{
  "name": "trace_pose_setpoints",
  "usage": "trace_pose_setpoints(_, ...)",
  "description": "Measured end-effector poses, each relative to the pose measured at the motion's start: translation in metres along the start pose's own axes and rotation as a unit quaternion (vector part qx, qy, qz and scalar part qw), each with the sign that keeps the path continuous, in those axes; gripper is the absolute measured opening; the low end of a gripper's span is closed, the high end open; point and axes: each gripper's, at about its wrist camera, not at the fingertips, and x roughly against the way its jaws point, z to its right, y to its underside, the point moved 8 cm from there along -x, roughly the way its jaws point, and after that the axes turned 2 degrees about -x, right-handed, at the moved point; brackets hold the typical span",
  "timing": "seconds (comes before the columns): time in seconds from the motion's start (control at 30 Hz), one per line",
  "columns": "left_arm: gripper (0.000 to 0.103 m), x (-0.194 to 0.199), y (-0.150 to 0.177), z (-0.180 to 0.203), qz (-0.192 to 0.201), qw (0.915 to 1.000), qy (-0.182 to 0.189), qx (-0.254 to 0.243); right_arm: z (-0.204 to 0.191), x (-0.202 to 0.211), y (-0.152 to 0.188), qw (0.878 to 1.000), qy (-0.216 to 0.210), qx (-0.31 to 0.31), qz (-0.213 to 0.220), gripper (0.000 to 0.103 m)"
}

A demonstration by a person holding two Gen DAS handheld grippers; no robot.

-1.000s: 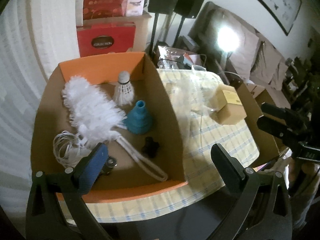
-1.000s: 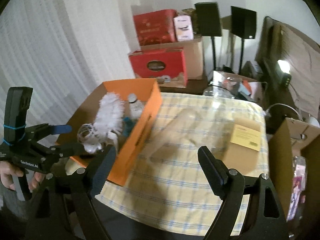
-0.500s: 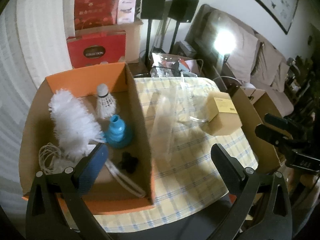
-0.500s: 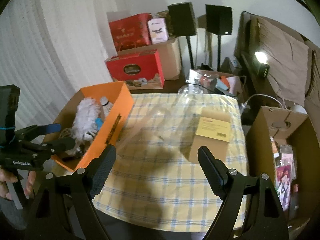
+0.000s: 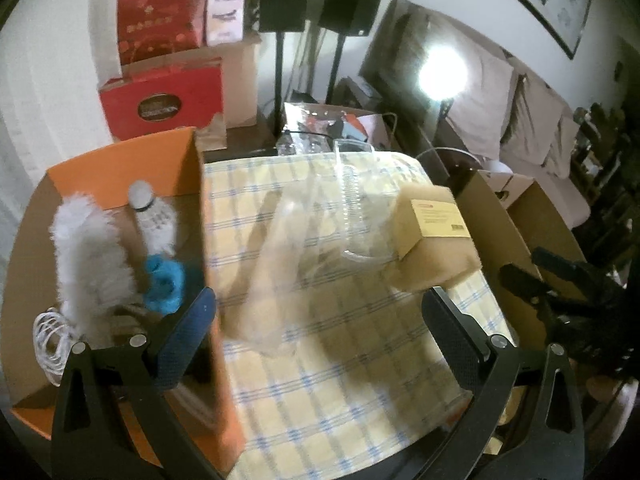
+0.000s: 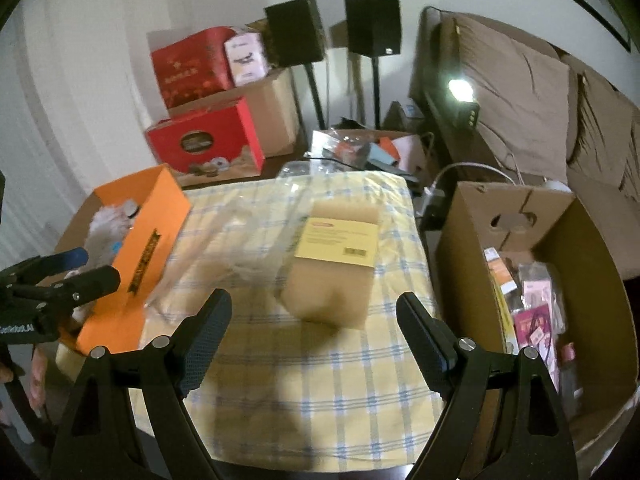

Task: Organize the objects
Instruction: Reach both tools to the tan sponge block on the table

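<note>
Mostly blurred, clear bag (image 5: 288, 248) hard to read, orange box (image 5: 120, 168) partly hidden behind left tool (image 5: 316, 328).

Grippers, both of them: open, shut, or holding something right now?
Left gripper: open, holding nothing, above the checked yellow tablecloth.
Right gripper: open, holding nothing, pointed toward the tan cardboard box with a yellow label.

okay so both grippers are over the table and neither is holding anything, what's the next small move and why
Probably ease the right gripper forward and down onto the tan box. That box sits loose on the checked tablecloth, almost centred ahead of the open jaws, while the orange box to the left already holds the other small items. The left gripper is open too, but faces only a clear plastic bag.
</note>
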Motion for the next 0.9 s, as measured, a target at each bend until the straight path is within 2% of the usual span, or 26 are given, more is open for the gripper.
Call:
trace_pose_setpoints(0.2, 0.103, -0.033, -0.003, 0.015, -0.017, 0.9999, 0.003, -0.003, 0.01, -0.028, 0.005, 1.0, 0.018, -0.008, -0.003, 0.086)
trace_pose_setpoints(0.3, 0.103, -0.045, -0.005, 0.017, -0.021, 0.9997, 0.011, 0.007, 0.01, -0.045, 0.009, 1.0, 0.014, -0.013, -0.006, 0.086)
trace_pose_setpoints(0.6, 0.102, -0.066, -0.012, 0.019, -0.024, 0.9993, 0.022, 0.02, 0.011, -0.078, 0.009, 1.0, 0.008, -0.024, -0.003, 0.086)
trace_pose_setpoints(0.7, 0.102, -0.071, -0.013, 0.02, -0.023, 0.9996, 0.012, 0.014, 0.01, -0.086, 0.007, 1.0, 0.005, -0.029, -0.001, 0.086)
trace_pose_setpoints(0.83, 0.102, -0.073, -0.016, 0.024, -0.021, 0.9996, 0.018, 0.009, 0.01, -0.097, 0.006, 1.0, 0.007, -0.03, -0.006, 0.086)
trace_pose_setpoints(0.9, 0.102, -0.074, -0.016, 0.025, -0.023, 0.9995, 0.021, 0.009, 0.01, -0.1, 0.005, 1.0, 0.012, -0.024, -0.005, 0.081)
